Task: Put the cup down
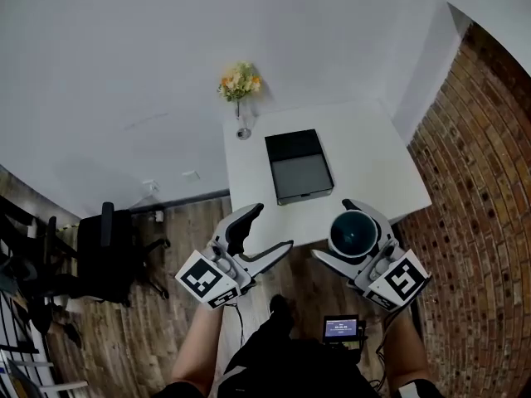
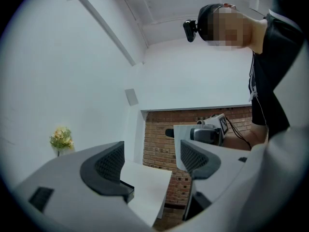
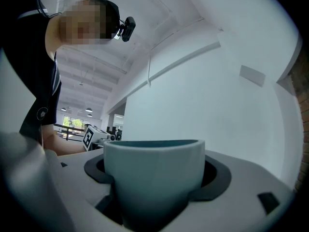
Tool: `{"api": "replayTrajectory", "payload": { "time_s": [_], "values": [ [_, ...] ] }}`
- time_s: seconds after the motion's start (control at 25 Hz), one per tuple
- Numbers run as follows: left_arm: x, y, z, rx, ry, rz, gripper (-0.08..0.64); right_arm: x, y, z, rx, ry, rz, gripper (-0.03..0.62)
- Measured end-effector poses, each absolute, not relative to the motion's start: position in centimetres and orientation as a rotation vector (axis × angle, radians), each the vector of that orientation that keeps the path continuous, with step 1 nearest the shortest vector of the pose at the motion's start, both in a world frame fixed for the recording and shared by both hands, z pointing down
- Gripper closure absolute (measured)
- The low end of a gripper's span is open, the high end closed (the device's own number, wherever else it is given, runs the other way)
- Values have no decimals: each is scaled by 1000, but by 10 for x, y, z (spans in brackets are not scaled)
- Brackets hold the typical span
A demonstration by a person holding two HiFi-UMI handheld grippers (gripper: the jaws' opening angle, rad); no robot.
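a white table (image 1: 365, 156) stands ahead; the cup (image 1: 354, 233) is gripped upright in the jaws of the right gripper (image 1: 333, 230), aloft at the table's near edge, not yet set down; the jaws of the left gripper (image 1: 274, 226) are spread wide, empty

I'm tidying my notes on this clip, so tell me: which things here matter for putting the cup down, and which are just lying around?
In the job: cup; right gripper, shut on it; white table, the likely landing spot.
Just there: left gripper, open and empty; black tray; vase of flowers; office chair.
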State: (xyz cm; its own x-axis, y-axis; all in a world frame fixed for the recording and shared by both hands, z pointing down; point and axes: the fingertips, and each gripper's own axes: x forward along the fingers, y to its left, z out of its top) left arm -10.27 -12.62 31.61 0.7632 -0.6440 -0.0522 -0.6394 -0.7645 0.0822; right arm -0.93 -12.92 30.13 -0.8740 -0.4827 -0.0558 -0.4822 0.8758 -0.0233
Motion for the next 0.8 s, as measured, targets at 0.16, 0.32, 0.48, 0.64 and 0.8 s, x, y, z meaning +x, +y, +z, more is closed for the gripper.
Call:
{"api": "replayTrajectory", "payload": {
  "time_s": [0.16,0.32,0.48,0.64,0.8],
  "values": [
    [-115,-147,314,2906,-1039,-116,202,-23,-147,299,-790,2980,-6,173],
    [-118,-159,314,2917,-1002,-112,196,-30,-157,300,-818,2978,-8,173],
    [-118,-170,316,2912,-989,-117,186,-29,-164,303,-841,2978,-16,173],
    [-114,-179,316,2907,-997,-120,179,-24,-171,302,-856,2977,-17,173],
    [-106,-183,317,2907,-1015,-116,178,-15,-175,303,-846,2978,-18,173]
  ]
}}
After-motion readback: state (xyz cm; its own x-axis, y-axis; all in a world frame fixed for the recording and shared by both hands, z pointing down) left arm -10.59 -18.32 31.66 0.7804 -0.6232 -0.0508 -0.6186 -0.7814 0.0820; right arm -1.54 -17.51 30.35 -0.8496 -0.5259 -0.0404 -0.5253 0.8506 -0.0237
